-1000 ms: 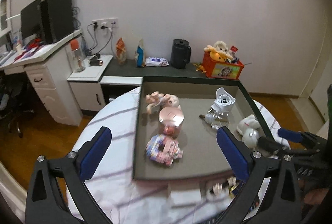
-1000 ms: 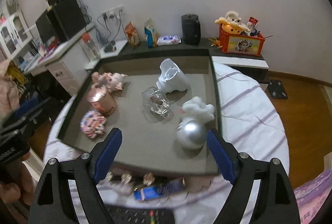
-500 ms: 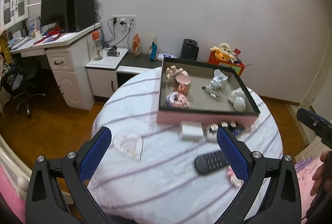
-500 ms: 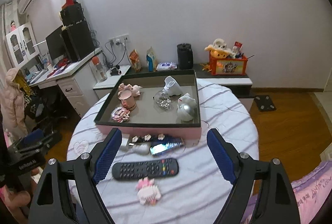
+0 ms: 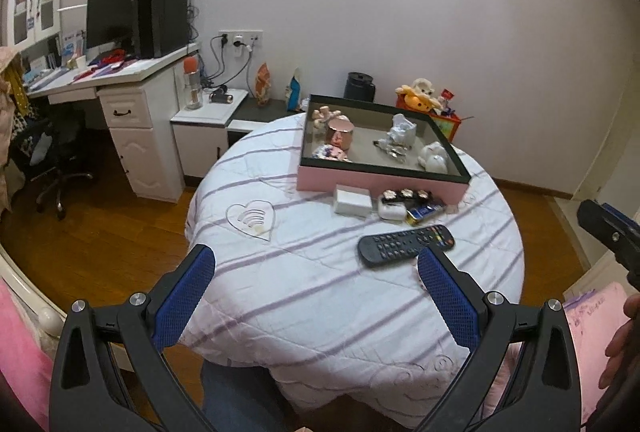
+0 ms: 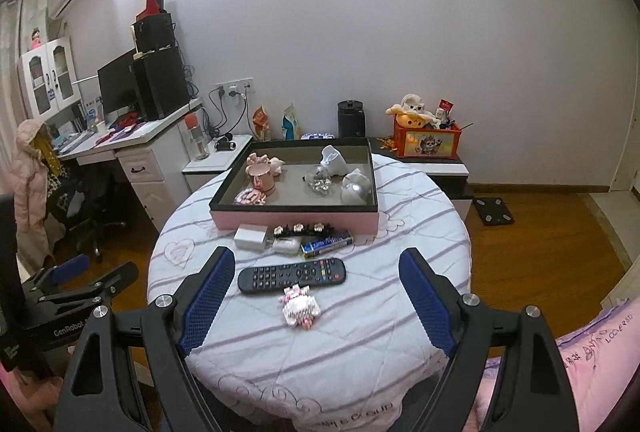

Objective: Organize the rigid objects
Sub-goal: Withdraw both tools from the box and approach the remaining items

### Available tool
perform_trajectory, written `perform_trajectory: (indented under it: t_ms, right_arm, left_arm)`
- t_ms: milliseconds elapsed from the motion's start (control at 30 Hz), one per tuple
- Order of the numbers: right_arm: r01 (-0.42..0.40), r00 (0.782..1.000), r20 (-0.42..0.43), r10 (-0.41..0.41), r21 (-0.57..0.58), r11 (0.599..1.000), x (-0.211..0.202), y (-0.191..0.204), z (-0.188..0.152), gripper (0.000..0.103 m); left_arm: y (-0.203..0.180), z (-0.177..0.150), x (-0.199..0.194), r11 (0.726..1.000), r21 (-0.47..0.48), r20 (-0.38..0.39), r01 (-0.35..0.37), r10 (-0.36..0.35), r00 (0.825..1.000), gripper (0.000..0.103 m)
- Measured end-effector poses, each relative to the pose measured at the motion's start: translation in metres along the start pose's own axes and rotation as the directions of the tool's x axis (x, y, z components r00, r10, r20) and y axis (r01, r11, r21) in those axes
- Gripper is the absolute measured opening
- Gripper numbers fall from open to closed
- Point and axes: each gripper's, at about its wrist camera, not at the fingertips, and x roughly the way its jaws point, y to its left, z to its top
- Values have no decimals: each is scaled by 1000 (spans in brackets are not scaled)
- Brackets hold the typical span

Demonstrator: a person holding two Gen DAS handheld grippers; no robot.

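Both claws have drawn well back since a second ago — then they hung right over the tray, now the whole round table (image 6: 420, 272) lies ahead of them. The right gripper (image 6: 316, 296) stands wide open, holding nothing; the left gripper (image 5: 316, 288) is spread open and empty too.

Ahead of the right claw, between its fingers, sits one pink bow-shaped trinket (image 6: 299, 306), and just beyond it one black remote control (image 6: 292, 275). Farther on lie one white box (image 6: 251, 238), one white case (image 6: 288, 246), one blue packet (image 6: 326, 243) whose print is too small to read, and one dark clip with three flowers (image 6: 298, 229), touching the near wall of the pink tray (image 6: 296, 219). Inside it I count six pieces, among them one copper cup (image 6: 262, 181) and one silver ball (image 6: 354, 192).

"GenRobot" is printed on the left gripper's body, seen far left of the right claw. The pink bedding to the right bears handwriting — "LOOVEROD", perhaps.
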Motion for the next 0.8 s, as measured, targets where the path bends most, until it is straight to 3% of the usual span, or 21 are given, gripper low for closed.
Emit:
perform_trajectory:
  t_ms: [367, 800]
  right_arm:
    - [14, 1000, 20, -14, 3, 1000, -14, -1, -4, 86]
    - [23, 999, -26, -23, 16, 1000, 4, -8, -11, 86]
  left_arm:
    - [-16, 1, -18, 999, 43, 35, 14, -15, 999, 103]
    - [-16, -2, -4, 999, 44, 2, 9, -9, 1000, 102]
